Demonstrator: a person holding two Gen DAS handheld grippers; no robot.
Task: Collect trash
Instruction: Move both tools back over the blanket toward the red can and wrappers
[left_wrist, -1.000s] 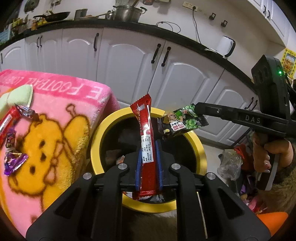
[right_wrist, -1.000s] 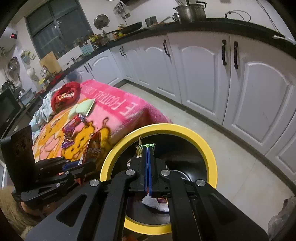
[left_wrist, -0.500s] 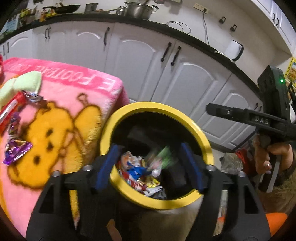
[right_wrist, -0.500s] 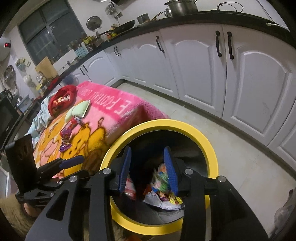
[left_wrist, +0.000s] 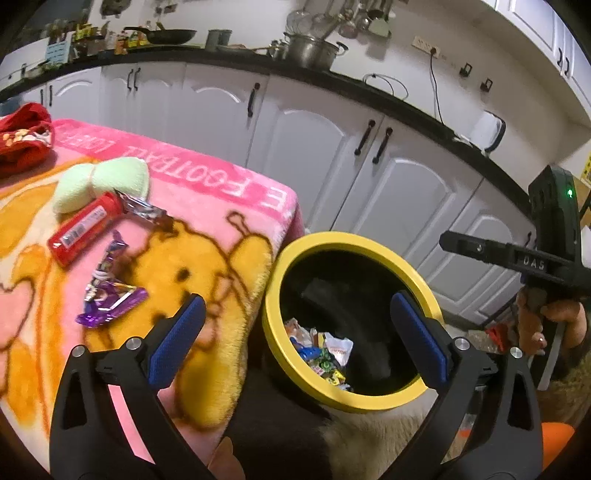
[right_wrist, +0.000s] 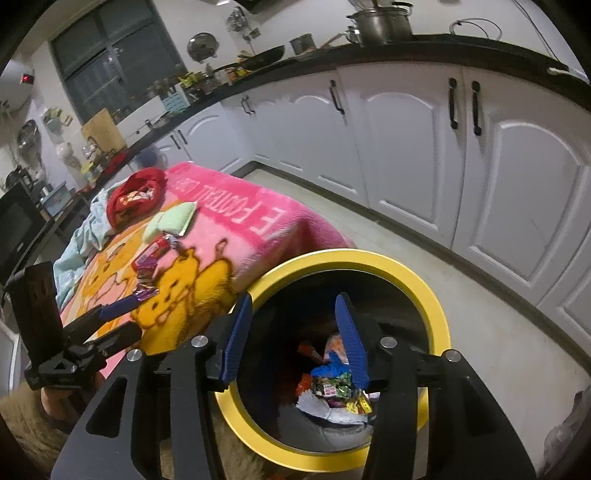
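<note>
A black bin with a yellow rim stands against the blanket-covered table, with several snack wrappers lying inside. My left gripper hovers over the bin's left rim and the blanket's edge, its jaws opening wide with nothing between them. Over the bin's mouth my right gripper is also opening, and it is empty. On the pink blanket lie a red wrapper, a purple wrapper and a silver one.
A pale green soft pad and a red pouch lie further back on the blanket. White cabinets under a black counter run behind. A person's hand holds the right gripper; bags lie on the floor right of the bin.
Both grippers opened: the red stick wrapper left my left jaws and the green packet left my right, and both dropped into the bin. The left gripper shifted left toward the blanket.
</note>
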